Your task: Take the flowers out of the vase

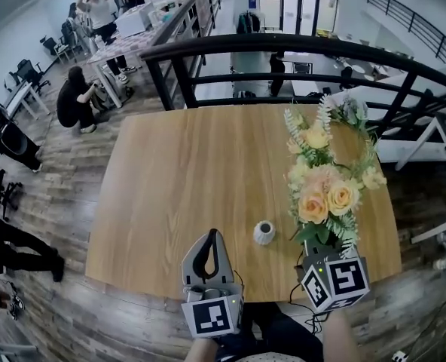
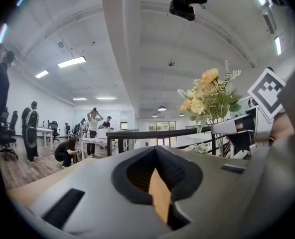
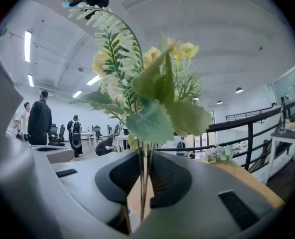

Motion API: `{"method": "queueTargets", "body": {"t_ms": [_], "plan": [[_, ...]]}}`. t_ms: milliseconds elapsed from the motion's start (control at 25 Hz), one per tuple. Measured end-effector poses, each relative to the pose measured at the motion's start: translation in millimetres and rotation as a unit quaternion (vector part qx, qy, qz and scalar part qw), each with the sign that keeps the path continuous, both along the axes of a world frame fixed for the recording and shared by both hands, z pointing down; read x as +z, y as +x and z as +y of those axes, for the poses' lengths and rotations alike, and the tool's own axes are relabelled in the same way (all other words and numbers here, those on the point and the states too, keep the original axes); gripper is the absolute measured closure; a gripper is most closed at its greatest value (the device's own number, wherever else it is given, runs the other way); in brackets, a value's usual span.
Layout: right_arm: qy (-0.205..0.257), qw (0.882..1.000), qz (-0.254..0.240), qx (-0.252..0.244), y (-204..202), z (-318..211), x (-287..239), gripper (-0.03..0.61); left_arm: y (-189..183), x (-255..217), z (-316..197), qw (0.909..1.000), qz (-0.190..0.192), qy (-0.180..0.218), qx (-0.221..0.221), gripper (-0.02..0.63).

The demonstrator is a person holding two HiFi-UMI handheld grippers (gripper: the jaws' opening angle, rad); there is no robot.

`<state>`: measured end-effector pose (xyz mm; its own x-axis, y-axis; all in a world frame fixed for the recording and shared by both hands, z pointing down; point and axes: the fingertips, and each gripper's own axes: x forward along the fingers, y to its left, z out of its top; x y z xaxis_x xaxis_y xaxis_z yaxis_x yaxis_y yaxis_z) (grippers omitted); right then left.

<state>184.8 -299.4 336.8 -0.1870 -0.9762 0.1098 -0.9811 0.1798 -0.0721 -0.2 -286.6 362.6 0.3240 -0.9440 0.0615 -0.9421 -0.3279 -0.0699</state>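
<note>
Wood-grain worktop (image 1: 170,187), head view: the small white vase (image 1: 264,232) stands flowerless. The rose bouquet (image 1: 325,187) is clear of it, just right of the vase, in the right gripper (image 1: 319,256). The left gripper (image 1: 211,240) sits left of the vase.

Left gripper view: jaws meet at the tips, empty.

Right gripper view: jaws pinch the thin stems (image 3: 143,183) below the leaves. Light, top-heavy and floppy, I judge; hold the bundled stems, never the blooms.

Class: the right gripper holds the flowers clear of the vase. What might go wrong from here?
1. The right gripper pinches only the thin stems low down, and the flowers look top-heavy: they might tilt or slip out.
2. The small vase stands loose close beside that gripper; a careless swing might knock it over.
</note>
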Motion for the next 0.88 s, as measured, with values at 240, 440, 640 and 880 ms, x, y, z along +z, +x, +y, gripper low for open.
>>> {"method": "queueTargets", "body": {"t_ms": [240,440,640,880], "plan": [[-0.016,0.999,-0.009,0.033,21.8,13.7,15.4,0.518,28.6,-3.8,-1.7,0.9993,0.005,0.002,0.038,0.584],[-0.03,0.998,-0.013,0.055,33.8,25.0,31.2,0.518,44.8,3.4,-0.7,0.9982,0.001,-0.007,0.06,0.584],[-0.04,0.997,-0.021,0.069,41.7,34.1,46.5,0.52,56.0,10.7,2.1,0.9967,-0.008,-0.021,0.078,0.584],[-0.052,0.995,-0.024,0.078,44.4,38.0,57.1,0.522,61.7,16.3,0.7,0.9957,-0.011,-0.03,0.087,0.584]]}}
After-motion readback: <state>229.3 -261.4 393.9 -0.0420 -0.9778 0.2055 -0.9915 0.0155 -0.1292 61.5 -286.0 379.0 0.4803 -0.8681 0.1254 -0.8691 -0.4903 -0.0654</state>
